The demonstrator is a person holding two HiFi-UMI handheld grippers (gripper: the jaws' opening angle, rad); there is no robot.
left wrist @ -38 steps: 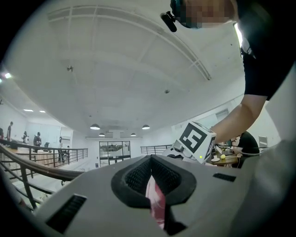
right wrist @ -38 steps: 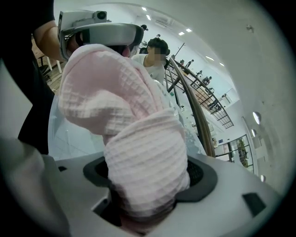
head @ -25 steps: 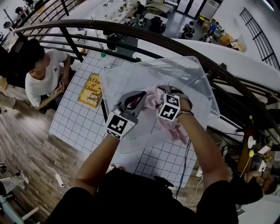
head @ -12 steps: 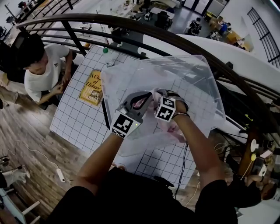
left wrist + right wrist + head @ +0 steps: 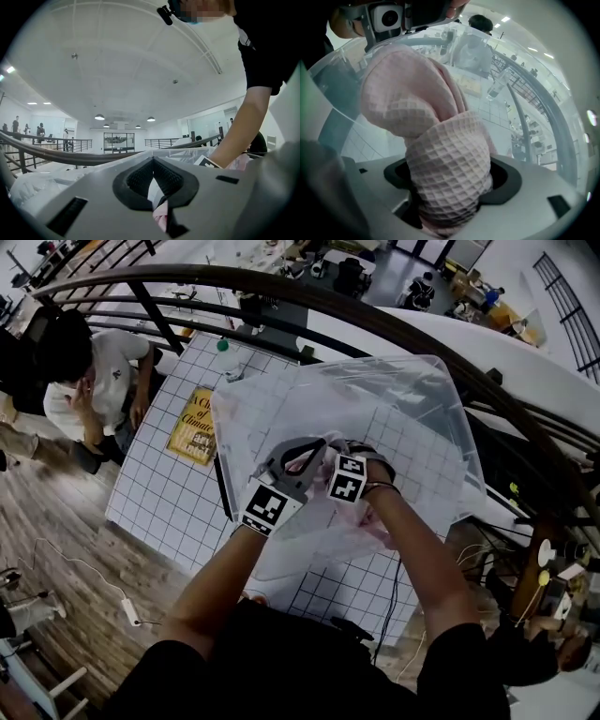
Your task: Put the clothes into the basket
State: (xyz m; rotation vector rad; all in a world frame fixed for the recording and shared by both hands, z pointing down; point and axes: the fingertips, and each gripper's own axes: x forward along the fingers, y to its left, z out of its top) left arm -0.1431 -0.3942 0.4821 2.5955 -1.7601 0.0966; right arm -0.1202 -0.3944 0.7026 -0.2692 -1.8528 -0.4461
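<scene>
Right gripper (image 5: 451, 185), jaws clamped round the pink cloth (image 5: 440, 150), has sunk deeper into the clear basket (image 5: 417, 395) (left gripper (image 5: 155, 182) pinches a corner too), so letting go looks close.

Left gripper (image 5: 153, 161): jaws closed tip to tip, a fold of pink cloth (image 5: 161, 216) pinched between the black ribbed pads. A bare forearm (image 5: 244, 123) crosses at right. A dark handrail (image 5: 56, 154) curves behind at left.
</scene>
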